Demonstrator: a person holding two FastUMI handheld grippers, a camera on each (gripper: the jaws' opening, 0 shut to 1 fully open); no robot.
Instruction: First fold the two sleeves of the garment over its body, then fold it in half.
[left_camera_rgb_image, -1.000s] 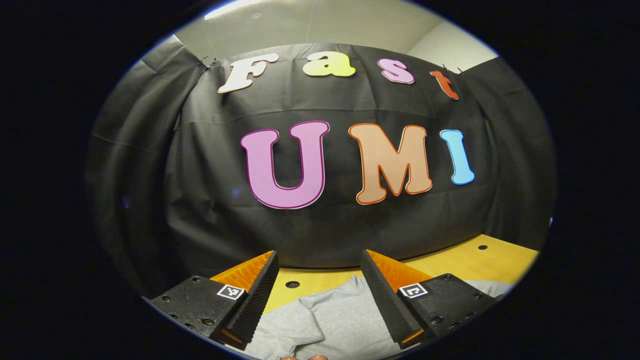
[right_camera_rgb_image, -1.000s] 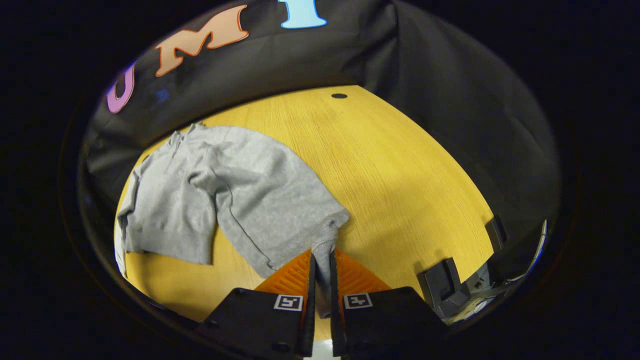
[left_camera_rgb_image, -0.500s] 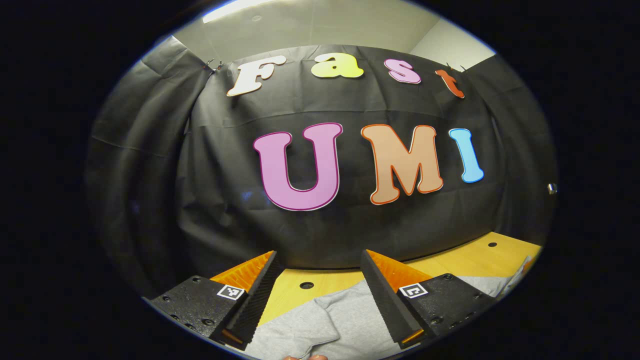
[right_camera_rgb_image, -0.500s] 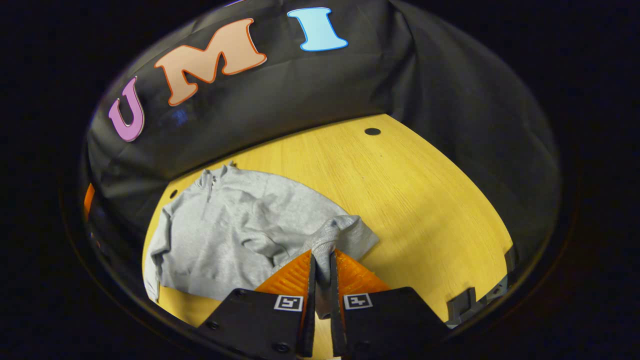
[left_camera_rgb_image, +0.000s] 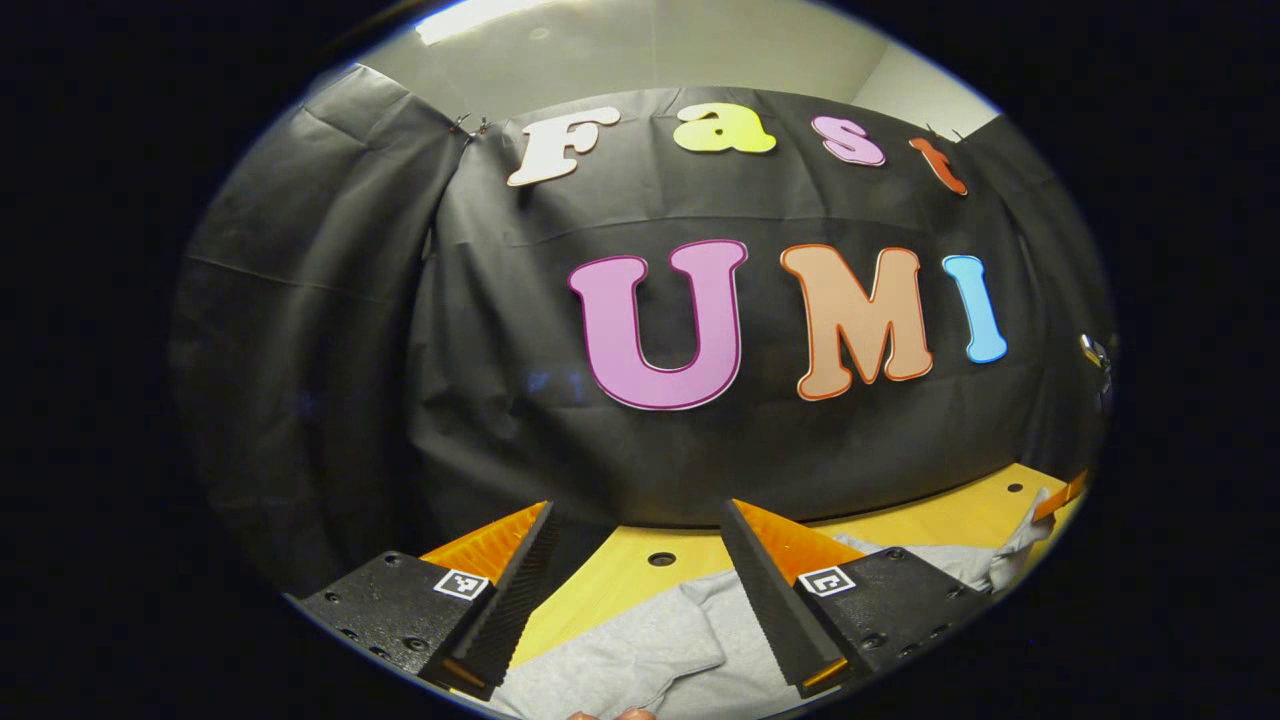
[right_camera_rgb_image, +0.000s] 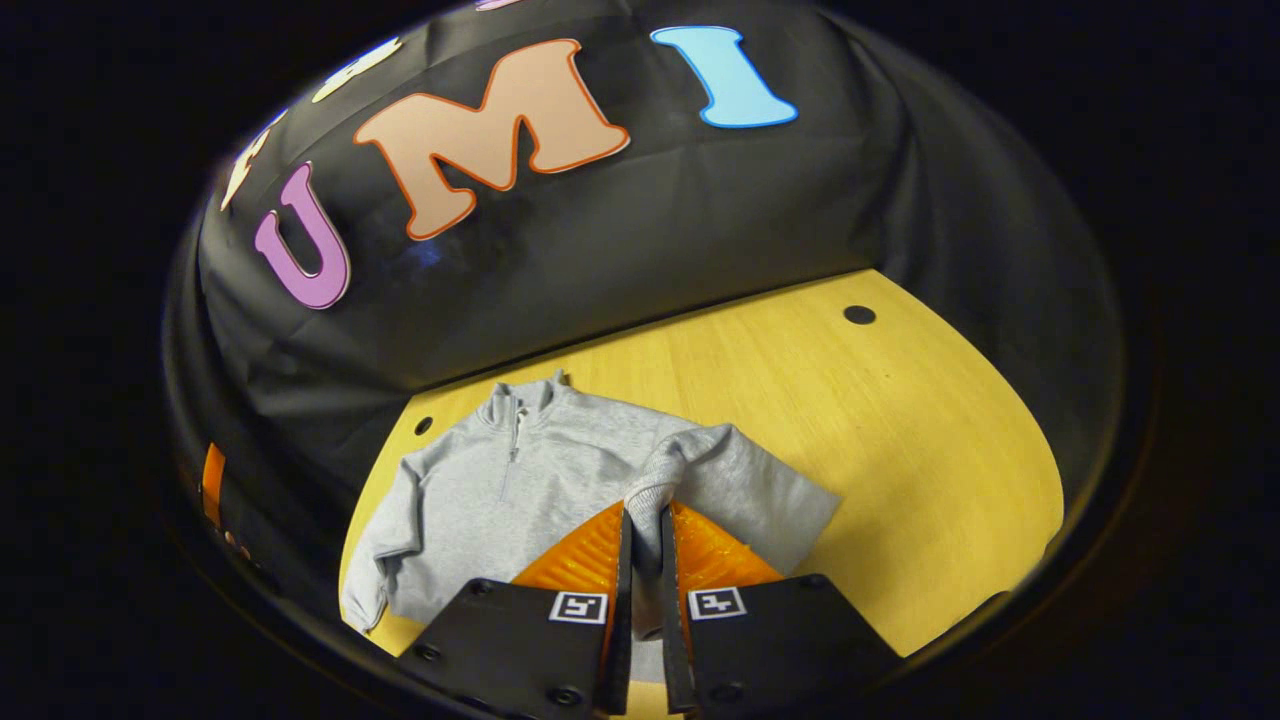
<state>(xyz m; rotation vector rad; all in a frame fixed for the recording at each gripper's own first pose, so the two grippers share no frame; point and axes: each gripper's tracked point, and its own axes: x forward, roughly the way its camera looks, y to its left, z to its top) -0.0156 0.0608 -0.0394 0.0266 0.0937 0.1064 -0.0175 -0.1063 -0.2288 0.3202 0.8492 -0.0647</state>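
Right gripper: jaws clamp the sleeve, lifted over the garment.
Left gripper: jaws apart, empty.
Left to do: other sleeve, halving.

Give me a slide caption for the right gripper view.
Right tongs shut on a sleeve cuff, carrying it over the grey sweatshirt on the yellow table.
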